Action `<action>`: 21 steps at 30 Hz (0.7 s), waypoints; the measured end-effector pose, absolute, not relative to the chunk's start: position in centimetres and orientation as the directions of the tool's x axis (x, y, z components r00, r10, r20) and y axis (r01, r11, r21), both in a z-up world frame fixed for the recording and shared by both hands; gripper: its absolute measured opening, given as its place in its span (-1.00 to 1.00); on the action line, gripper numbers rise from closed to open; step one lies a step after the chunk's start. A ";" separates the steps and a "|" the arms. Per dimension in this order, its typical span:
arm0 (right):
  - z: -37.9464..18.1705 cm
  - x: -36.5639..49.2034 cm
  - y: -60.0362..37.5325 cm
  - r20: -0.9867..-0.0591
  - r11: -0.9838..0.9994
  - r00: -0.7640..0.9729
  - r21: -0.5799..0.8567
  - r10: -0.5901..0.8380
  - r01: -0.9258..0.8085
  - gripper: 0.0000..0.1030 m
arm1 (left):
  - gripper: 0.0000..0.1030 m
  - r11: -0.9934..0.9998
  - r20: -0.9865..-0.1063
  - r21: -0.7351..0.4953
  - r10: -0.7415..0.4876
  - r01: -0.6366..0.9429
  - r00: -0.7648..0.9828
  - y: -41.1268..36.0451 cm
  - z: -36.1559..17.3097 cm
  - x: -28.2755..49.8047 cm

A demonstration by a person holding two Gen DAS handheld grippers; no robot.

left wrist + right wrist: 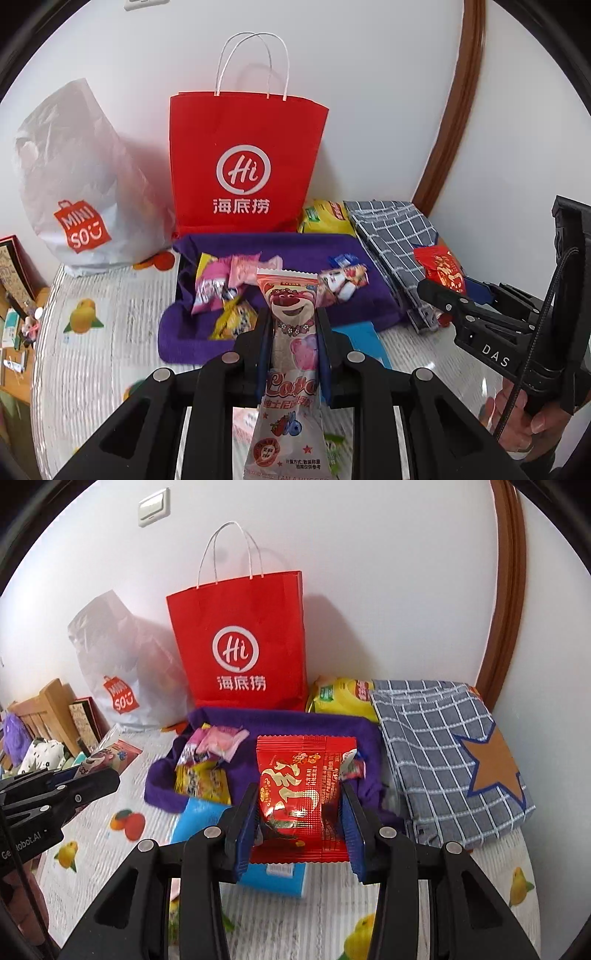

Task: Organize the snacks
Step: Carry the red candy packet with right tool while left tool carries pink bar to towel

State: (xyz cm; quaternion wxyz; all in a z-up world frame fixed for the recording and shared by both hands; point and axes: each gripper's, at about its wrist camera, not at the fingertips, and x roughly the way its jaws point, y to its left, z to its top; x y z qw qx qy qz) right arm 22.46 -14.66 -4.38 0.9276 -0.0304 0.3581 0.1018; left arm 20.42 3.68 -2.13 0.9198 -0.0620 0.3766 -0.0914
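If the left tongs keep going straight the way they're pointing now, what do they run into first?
Probably the purple cloth with loose snacks on it, just ahead of the left tongs, which are shut on the pink bear snack packet. The red paper bag stands further back. Depth is uncertain.

Reds, purple and grey check over a fruit-printed desk

Red paper bag [243, 162] with a white logo; white plastic bag [77, 184] with a red mark; purple cloth [280, 723]; grey-blue checked fabric [443, 746] bearing a brown star; pink bear-printed packet [291, 332]; red-and-gold packet [303, 794]; yellow packet [343, 698]; desk [424, 915] cover white with orange and yellow fruit.
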 end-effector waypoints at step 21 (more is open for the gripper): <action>-3.6 32.7 -14.4 -0.653 0.985 0.741 0.048 0.156 -0.164 -0.18 | -0.60 0.981 -0.695 -0.170 -0.187 0.093 0.694 5.1 -2.4 31.1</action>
